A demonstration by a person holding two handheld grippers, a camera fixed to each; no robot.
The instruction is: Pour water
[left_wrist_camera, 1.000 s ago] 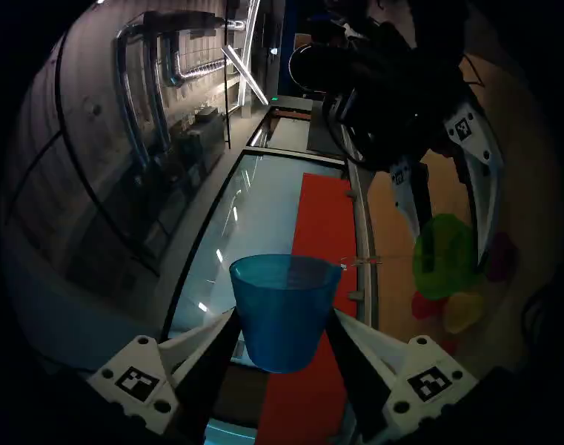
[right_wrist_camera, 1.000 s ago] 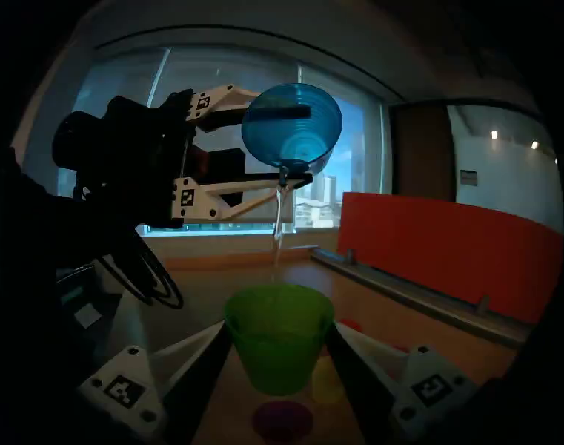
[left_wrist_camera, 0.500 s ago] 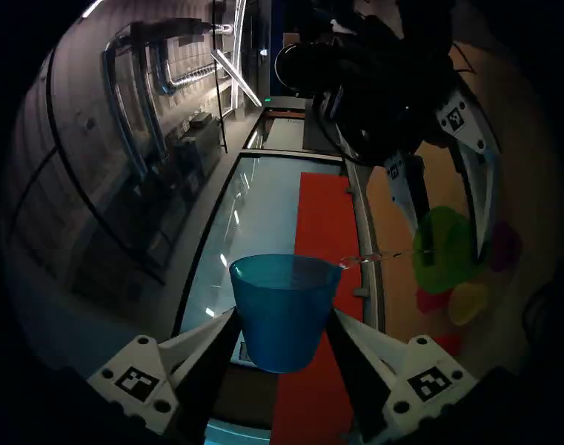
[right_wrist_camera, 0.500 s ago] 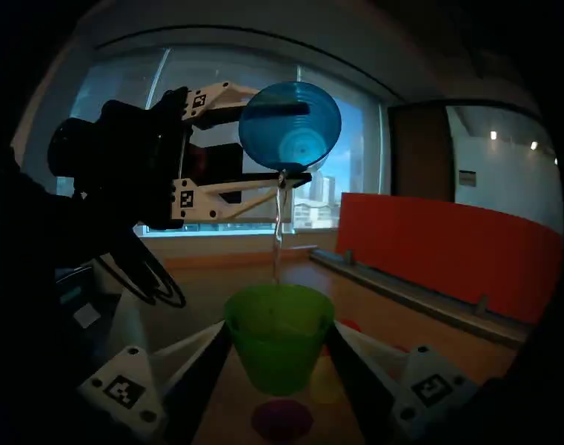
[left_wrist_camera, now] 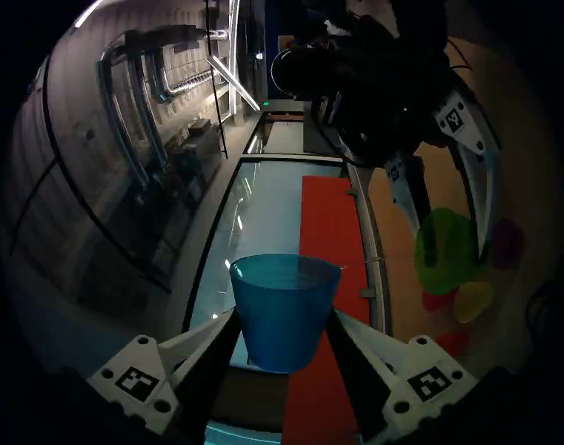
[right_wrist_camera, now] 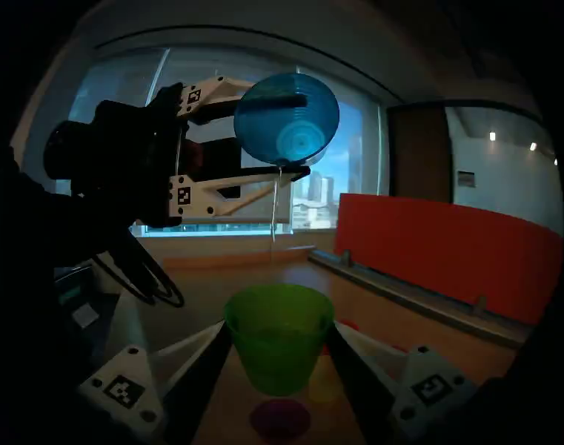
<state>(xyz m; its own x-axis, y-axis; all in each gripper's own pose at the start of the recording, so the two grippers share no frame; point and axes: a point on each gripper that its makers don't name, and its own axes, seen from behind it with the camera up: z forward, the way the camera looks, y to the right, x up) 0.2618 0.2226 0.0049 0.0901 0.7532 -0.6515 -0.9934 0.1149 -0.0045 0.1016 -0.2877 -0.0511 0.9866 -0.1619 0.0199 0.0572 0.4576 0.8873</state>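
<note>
The blue cup (right_wrist_camera: 287, 119) between the fingers of the left gripper (right_wrist_camera: 306, 136) has tipped further. In the right gripper view its mouth has turned from an oblique oval to a nearly full circle, and it has shifted slightly upward, away from the green cup (right_wrist_camera: 279, 334). The water stream (right_wrist_camera: 273, 211) below its rim has thinned from a wavy ribbon to a fine thread. In the left gripper view, the strand from rim to green cup has shrunk to a short trace at the rim.
</note>
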